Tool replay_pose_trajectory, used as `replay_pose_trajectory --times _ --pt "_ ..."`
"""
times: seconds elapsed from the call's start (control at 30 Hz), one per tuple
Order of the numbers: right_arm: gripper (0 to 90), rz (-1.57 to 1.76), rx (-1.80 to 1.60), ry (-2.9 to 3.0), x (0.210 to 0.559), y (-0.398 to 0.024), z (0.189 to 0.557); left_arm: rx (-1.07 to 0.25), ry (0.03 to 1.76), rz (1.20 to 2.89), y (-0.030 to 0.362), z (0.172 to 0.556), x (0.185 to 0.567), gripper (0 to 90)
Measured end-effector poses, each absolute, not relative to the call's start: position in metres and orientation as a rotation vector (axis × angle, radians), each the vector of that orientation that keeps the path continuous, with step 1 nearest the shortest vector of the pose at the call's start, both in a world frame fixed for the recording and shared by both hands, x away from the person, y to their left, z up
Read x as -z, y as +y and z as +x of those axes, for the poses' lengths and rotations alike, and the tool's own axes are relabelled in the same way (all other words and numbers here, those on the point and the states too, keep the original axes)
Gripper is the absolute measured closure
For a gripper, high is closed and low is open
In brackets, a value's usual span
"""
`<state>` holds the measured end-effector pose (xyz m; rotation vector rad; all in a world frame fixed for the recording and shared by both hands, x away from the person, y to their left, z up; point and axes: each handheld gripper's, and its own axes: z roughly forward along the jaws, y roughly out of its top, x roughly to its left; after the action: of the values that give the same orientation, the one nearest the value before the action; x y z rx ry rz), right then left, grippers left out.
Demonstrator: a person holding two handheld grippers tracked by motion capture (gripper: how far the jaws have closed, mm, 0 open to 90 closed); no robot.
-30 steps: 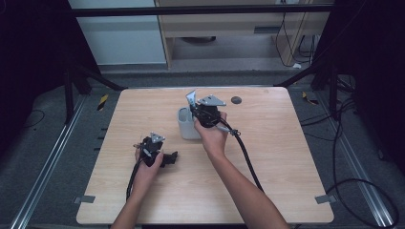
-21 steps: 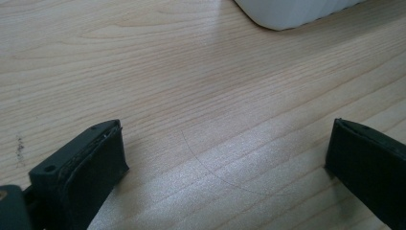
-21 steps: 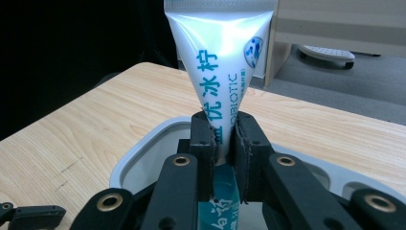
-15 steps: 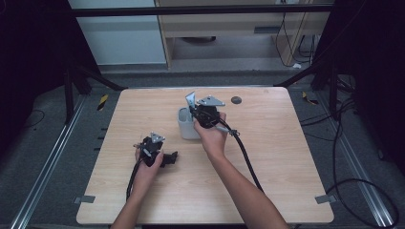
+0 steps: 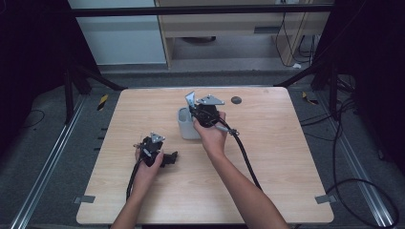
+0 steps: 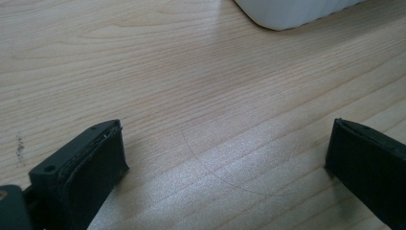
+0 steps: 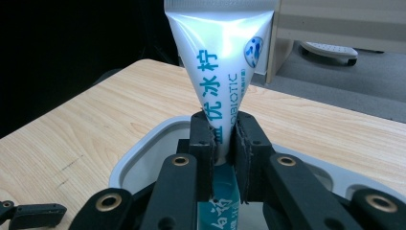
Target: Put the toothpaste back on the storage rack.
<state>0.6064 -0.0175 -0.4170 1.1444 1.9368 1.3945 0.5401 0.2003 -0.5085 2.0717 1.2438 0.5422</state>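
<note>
A silvery toothpaste tube (image 7: 224, 57) with teal lettering stands upright, crimped end up, and my right gripper (image 7: 223, 143) is shut on its lower part. The tube hangs over the mouth of a white container (image 7: 143, 148). In the high view this right gripper (image 5: 199, 112) sits above the white container (image 5: 185, 129) near the table's middle, the tube (image 5: 190, 100) poking up at its left. My left gripper (image 5: 168, 158) lies low on the wood, front left of the container. Its jaws are spread wide with bare table between them (image 6: 225, 158), and the container's base (image 6: 292, 9) lies farther ahead.
A small dark round disc (image 5: 235, 100) lies on the wooden table (image 5: 286, 157) behind and right of the container. A black cable (image 5: 246, 157) trails from the right gripper along the forearm. Dark floor and metal rails surround the table.
</note>
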Motion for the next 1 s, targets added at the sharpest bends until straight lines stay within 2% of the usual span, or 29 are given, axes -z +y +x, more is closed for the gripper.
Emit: replay_pose_trajectory --times 1.0 --pt "77.4 1.168 -1.4 1.95 0.4153 -0.0189 0.6121 -0.542 1.244 2.072 0.2003 0.5401 0.5084 0.0"
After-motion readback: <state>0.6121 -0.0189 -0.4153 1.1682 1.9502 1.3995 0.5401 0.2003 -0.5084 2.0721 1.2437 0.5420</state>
